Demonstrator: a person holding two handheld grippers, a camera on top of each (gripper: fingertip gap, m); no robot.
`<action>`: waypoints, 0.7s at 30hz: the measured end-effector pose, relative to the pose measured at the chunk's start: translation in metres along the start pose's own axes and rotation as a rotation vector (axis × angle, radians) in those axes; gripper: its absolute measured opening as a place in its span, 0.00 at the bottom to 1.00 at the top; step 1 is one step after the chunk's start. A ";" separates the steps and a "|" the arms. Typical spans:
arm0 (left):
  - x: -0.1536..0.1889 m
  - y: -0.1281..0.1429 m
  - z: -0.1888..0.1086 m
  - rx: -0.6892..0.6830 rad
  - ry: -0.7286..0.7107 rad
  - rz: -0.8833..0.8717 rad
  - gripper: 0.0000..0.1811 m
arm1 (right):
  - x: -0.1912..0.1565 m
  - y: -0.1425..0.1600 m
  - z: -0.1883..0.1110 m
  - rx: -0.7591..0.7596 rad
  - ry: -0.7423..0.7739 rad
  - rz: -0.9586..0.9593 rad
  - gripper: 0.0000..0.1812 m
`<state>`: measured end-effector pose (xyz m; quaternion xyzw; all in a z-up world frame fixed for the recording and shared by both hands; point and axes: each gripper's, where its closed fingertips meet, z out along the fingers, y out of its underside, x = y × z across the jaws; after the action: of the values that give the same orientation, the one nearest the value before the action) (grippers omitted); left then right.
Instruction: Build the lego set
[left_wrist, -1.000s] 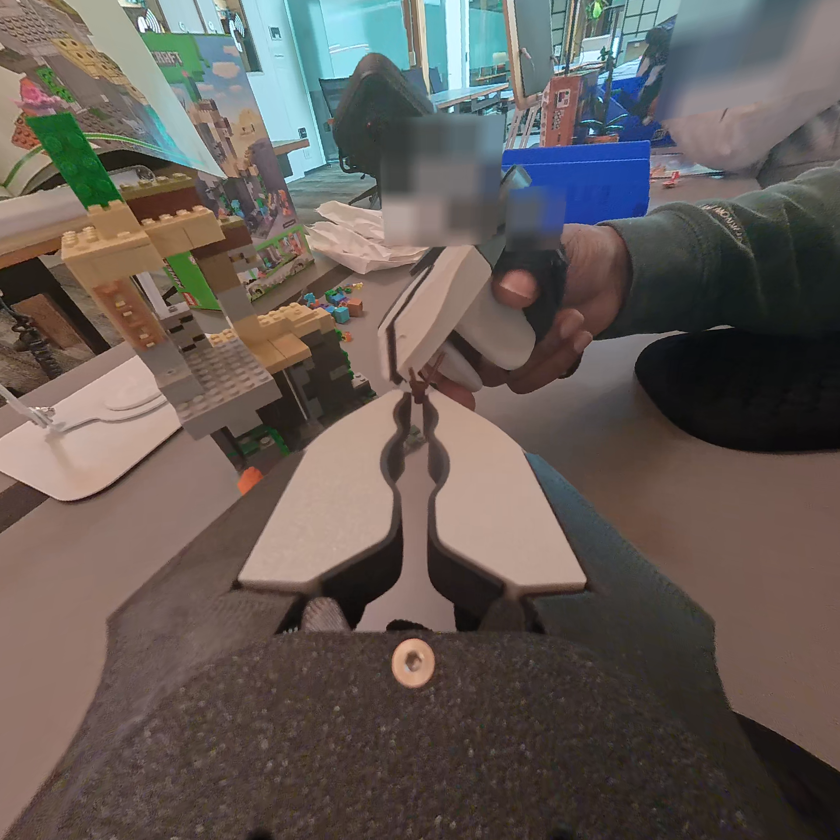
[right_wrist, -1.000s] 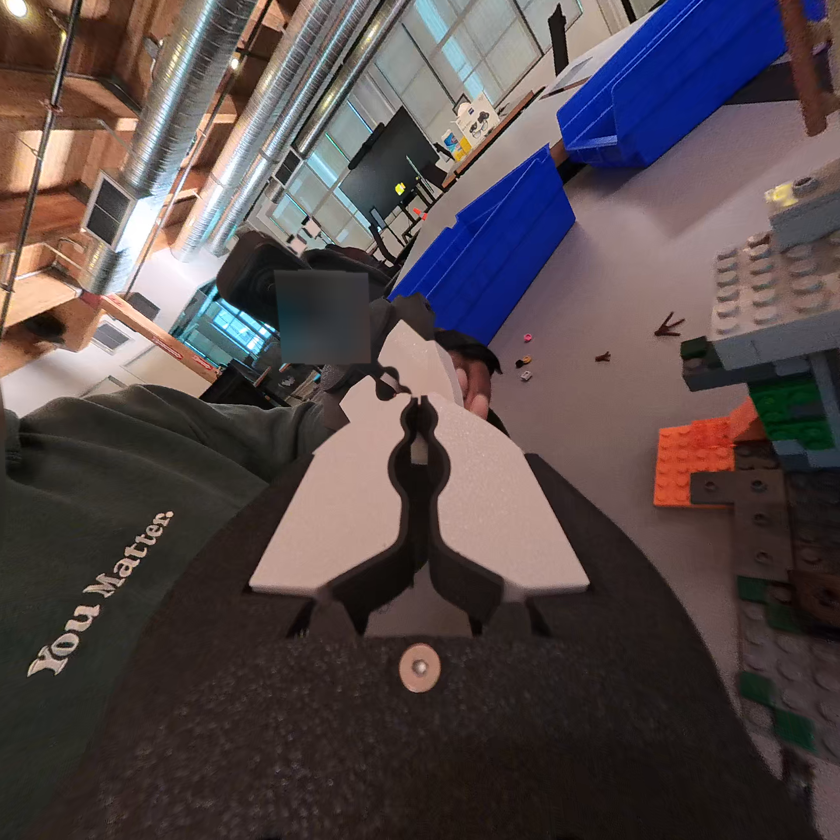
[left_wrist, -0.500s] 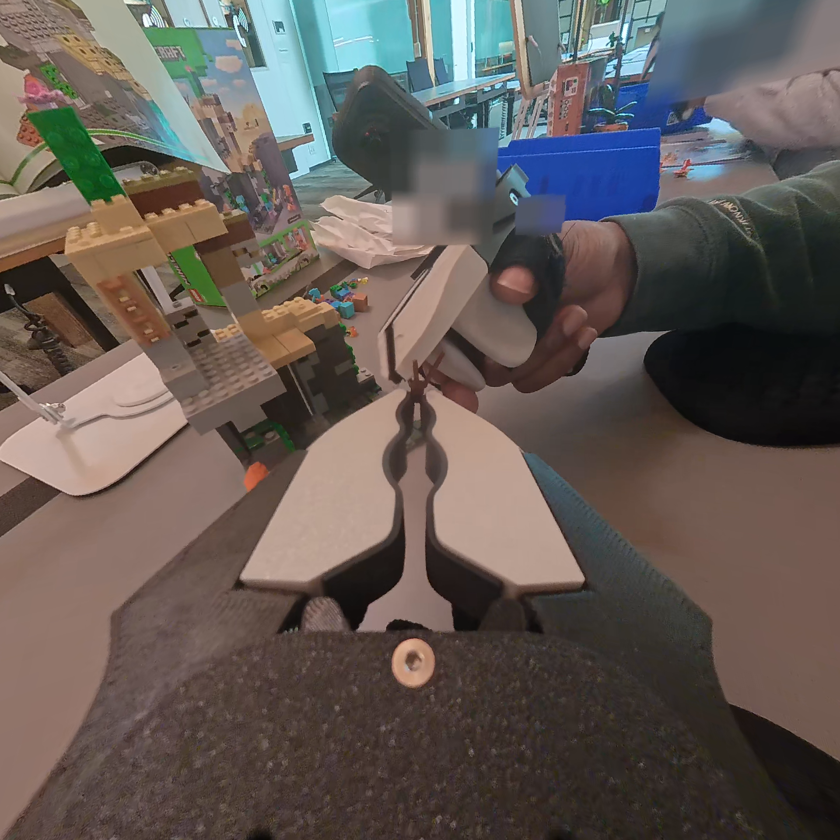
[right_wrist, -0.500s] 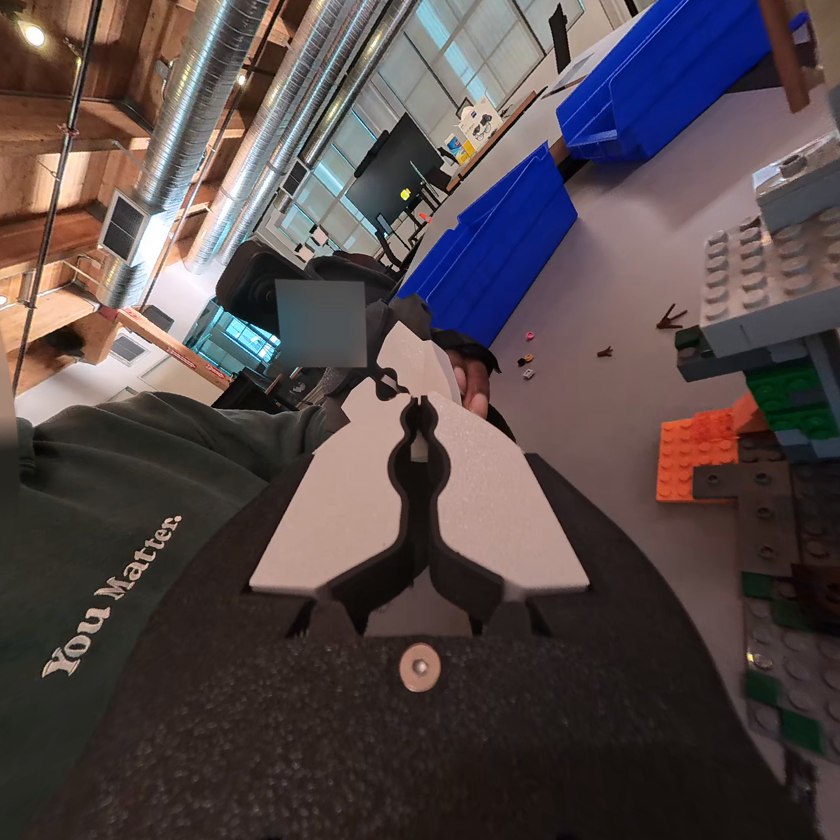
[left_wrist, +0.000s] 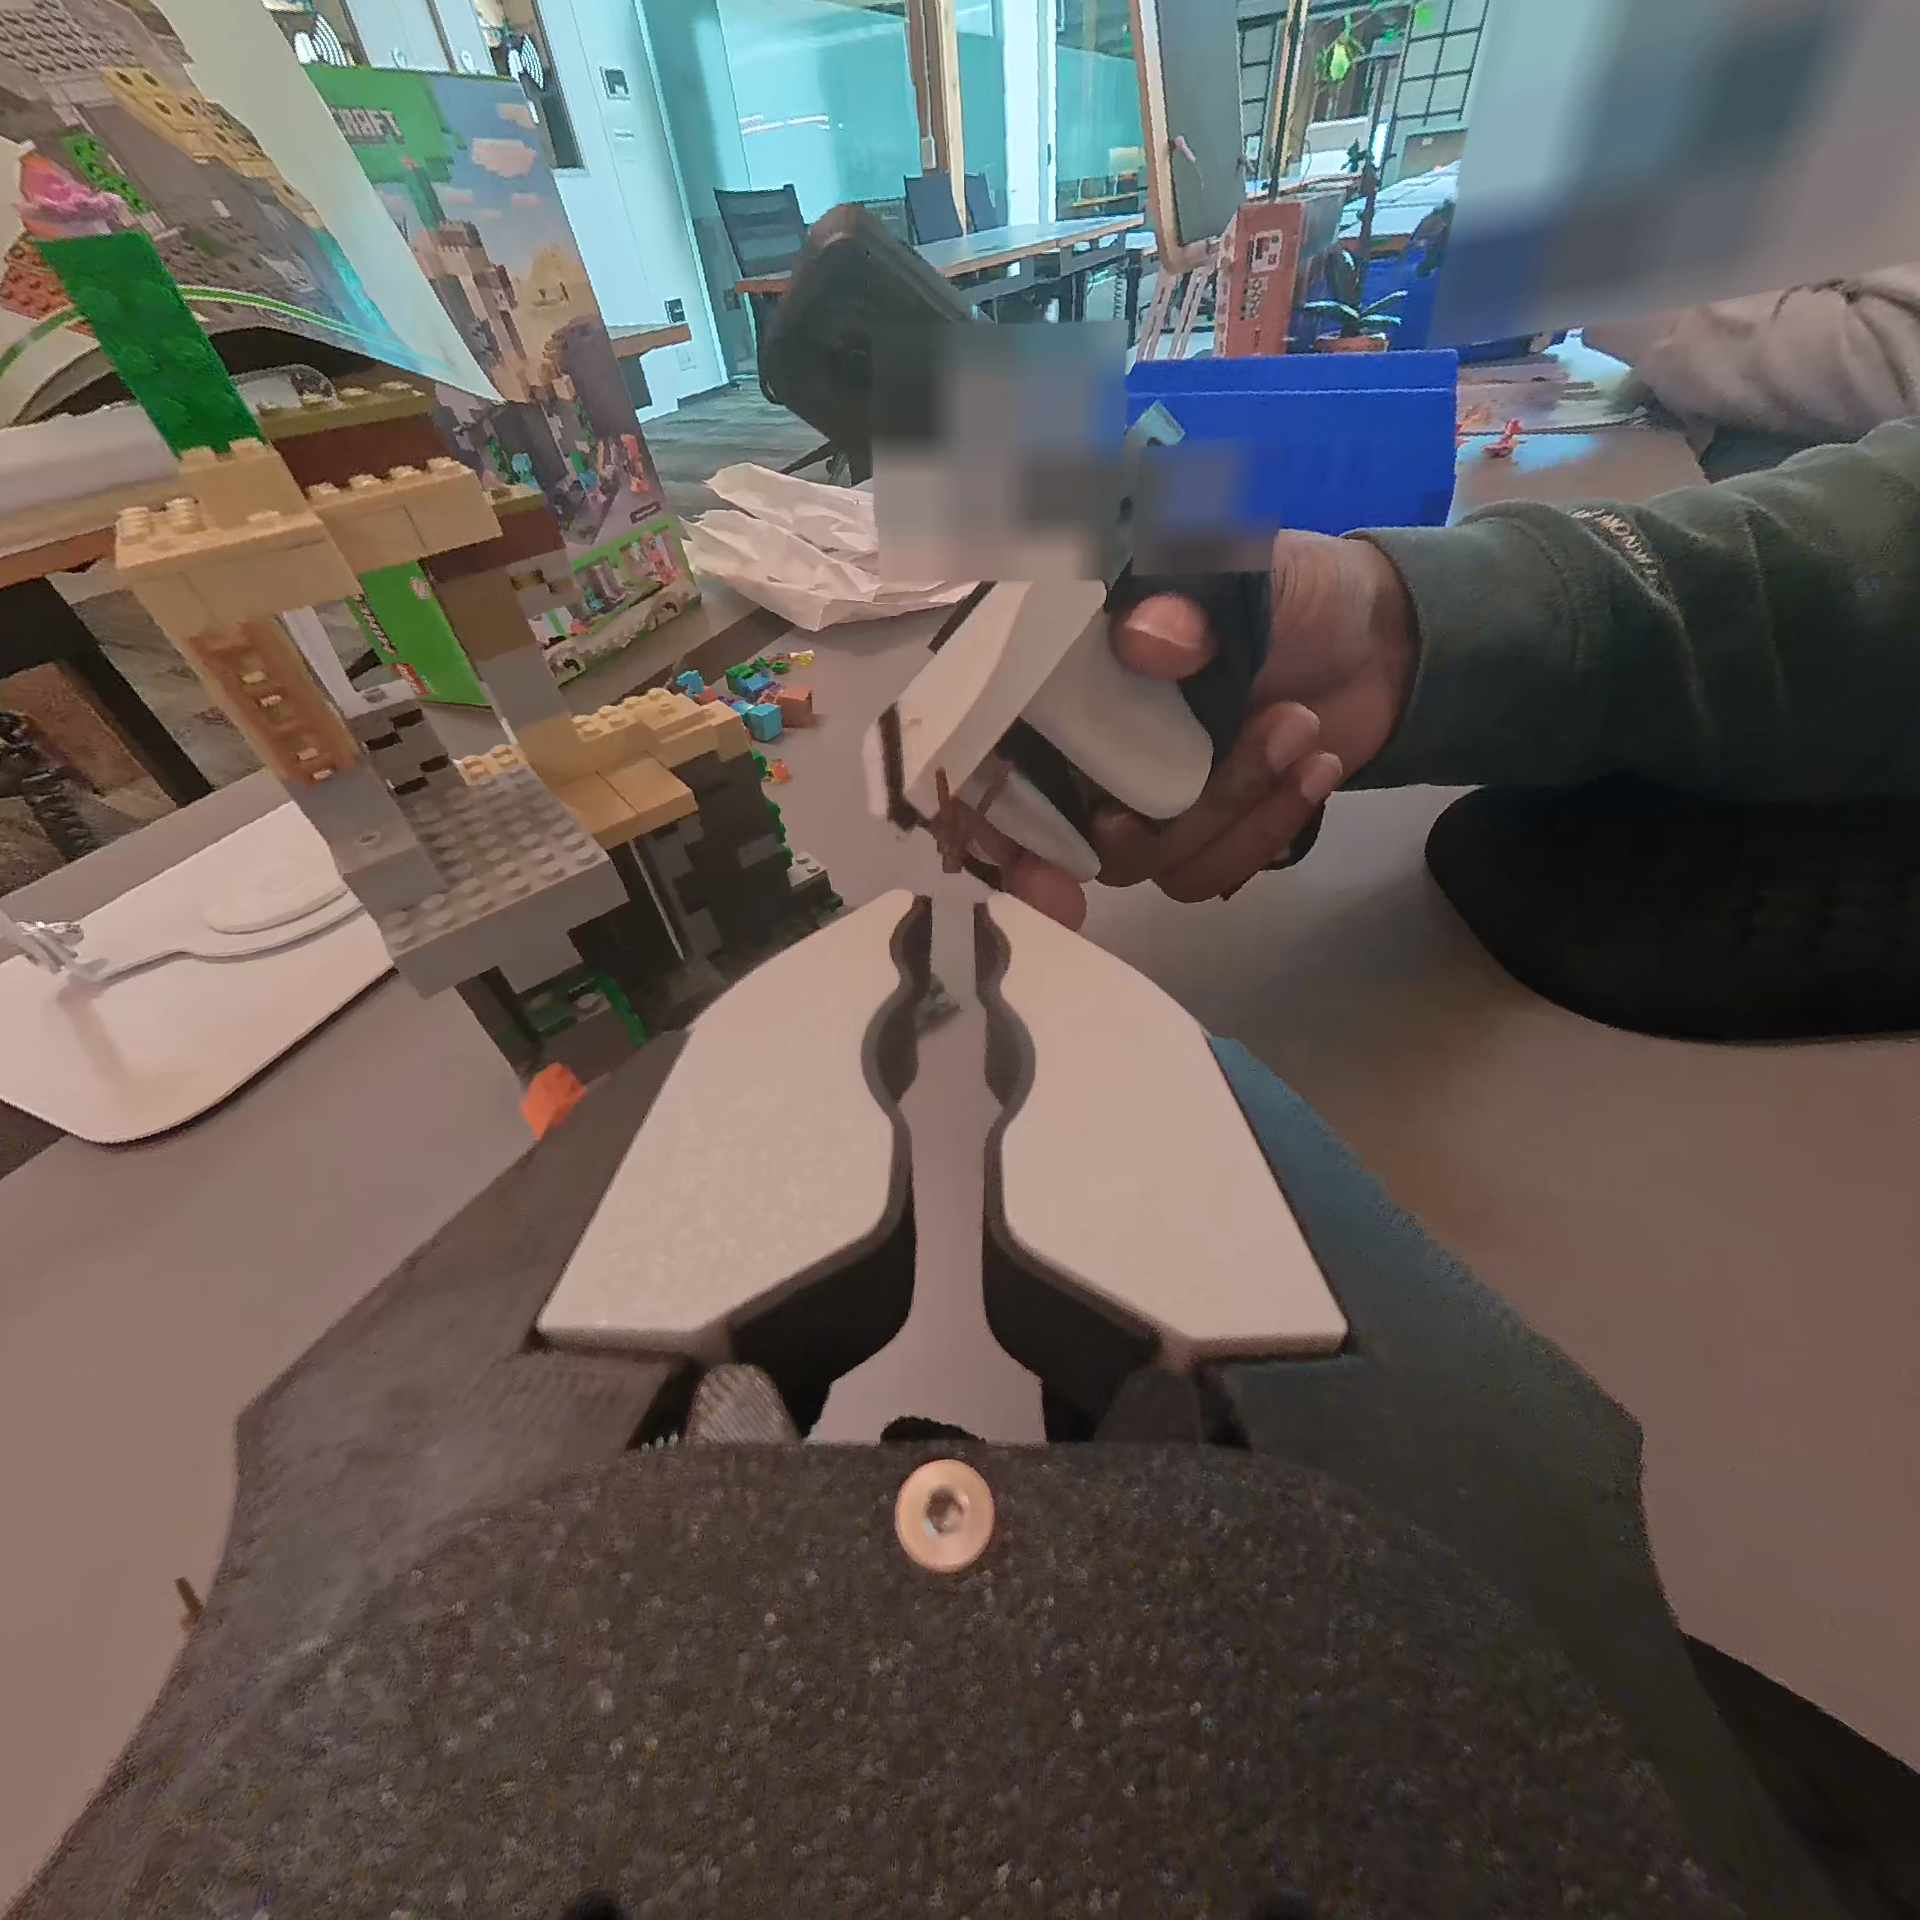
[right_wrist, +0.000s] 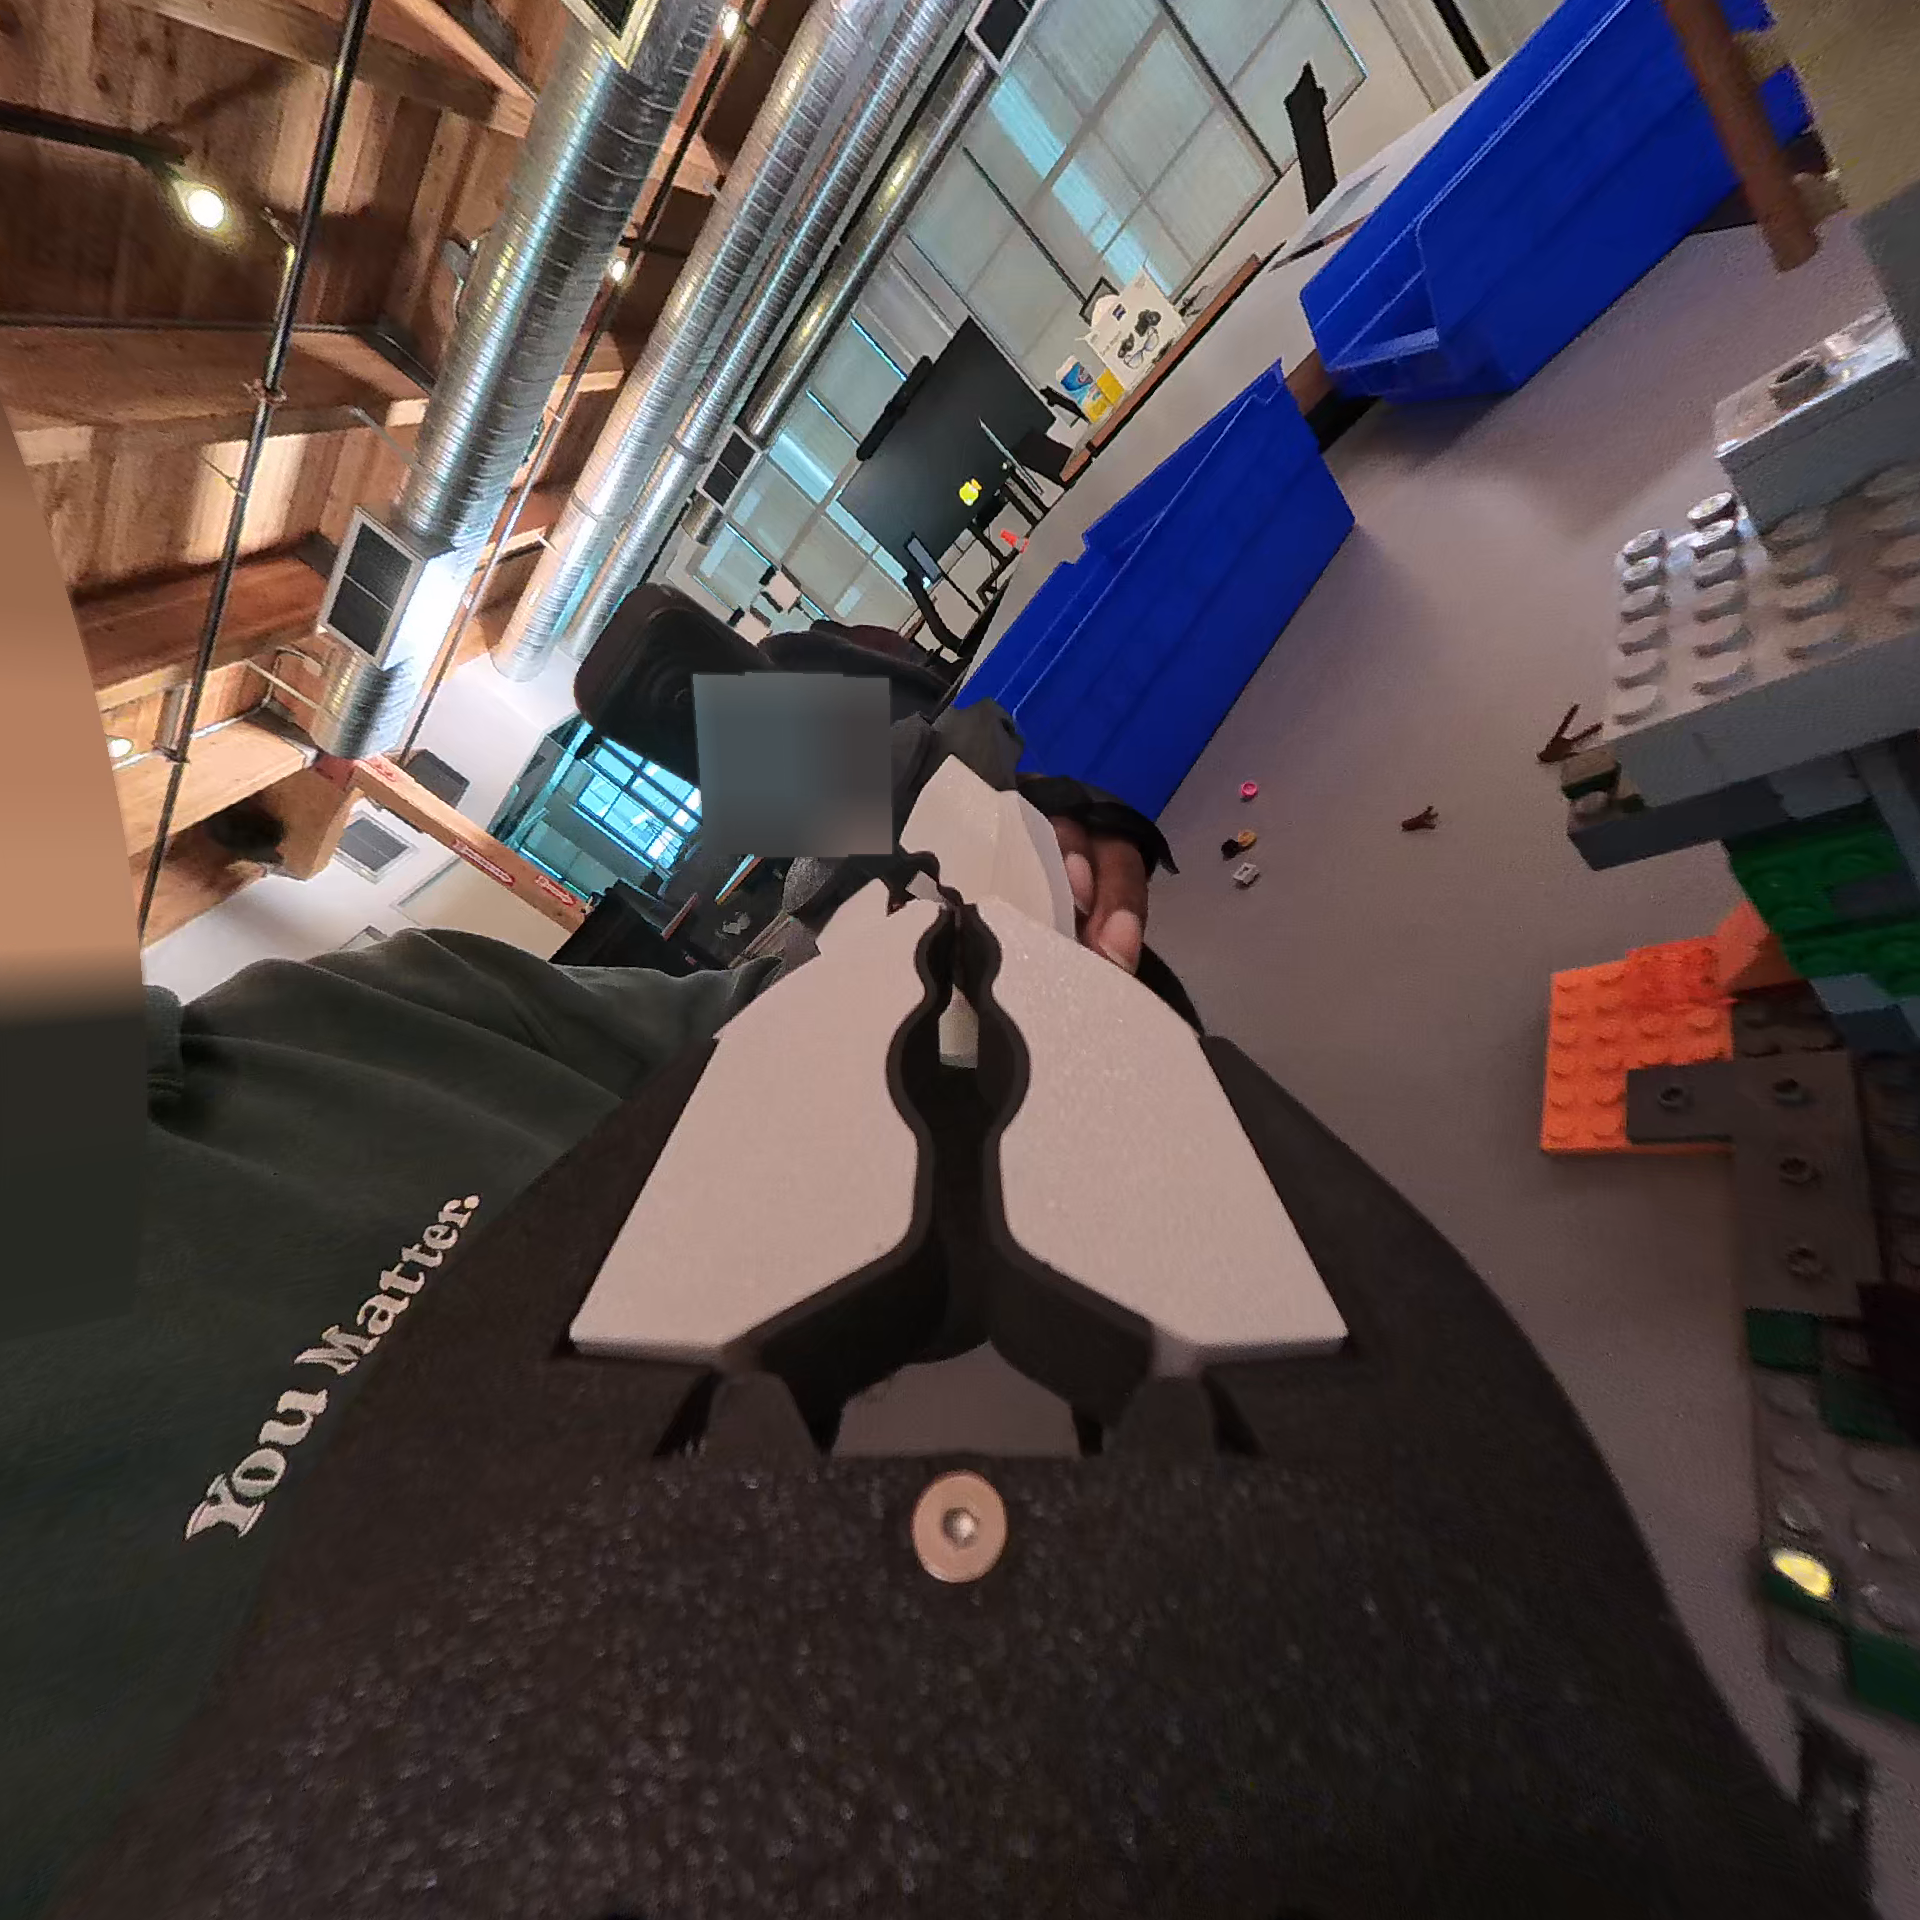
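Observation:
My left gripper (left_wrist: 948, 914) is slightly open and empty, tips a little apart just above the grey table. My right gripper (left_wrist: 930, 816) hangs directly over those tips, held in a hand, and is shut on a small brown twig-shaped lego piece (left_wrist: 951, 831). In the right wrist view my right gripper (right_wrist: 943, 914) is shut, tips against a white finger (right_wrist: 987, 831) of the left gripper. The lego build (left_wrist: 499, 831), tan and grey with a green plate on top, stands at the left; its grey studded plate (right_wrist: 1766, 665) and orange plate (right_wrist: 1631, 1039) show at the right.
The lego box (left_wrist: 520, 416) and a white bag (left_wrist: 800, 551) stand behind the build, with loose bricks (left_wrist: 764, 696) between. A white stand base (left_wrist: 177, 997) lies at the left. Blue bins (right_wrist: 1164, 644) stand farther off. Small loose pieces (right_wrist: 1418, 821) lie on the table. Only a small space, under 4 cm, lies between the two pairs of fingers.
My left gripper was shut on the brown piece; it has opened slightly and let go. The right gripper now holds the piece a little above the left tips.

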<state>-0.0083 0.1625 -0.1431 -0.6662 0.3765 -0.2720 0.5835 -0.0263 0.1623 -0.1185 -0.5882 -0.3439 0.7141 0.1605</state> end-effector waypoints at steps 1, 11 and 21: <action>0.000 -0.001 0.000 0.006 0.002 -0.010 0.04 | 0.000 0.000 0.000 0.001 0.003 -0.002 0.01; 0.000 0.000 0.000 -0.002 0.014 -0.043 0.02 | 0.007 0.007 0.002 -0.030 0.045 -0.031 0.00; -0.008 0.012 -0.003 -0.034 0.010 -0.103 0.01 | 0.004 -0.010 -0.020 0.004 0.106 -0.138 0.06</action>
<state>-0.0176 0.1672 -0.1538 -0.6930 0.3493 -0.2987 0.5554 -0.0096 0.1775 -0.1160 -0.5996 -0.3731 0.6701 0.2285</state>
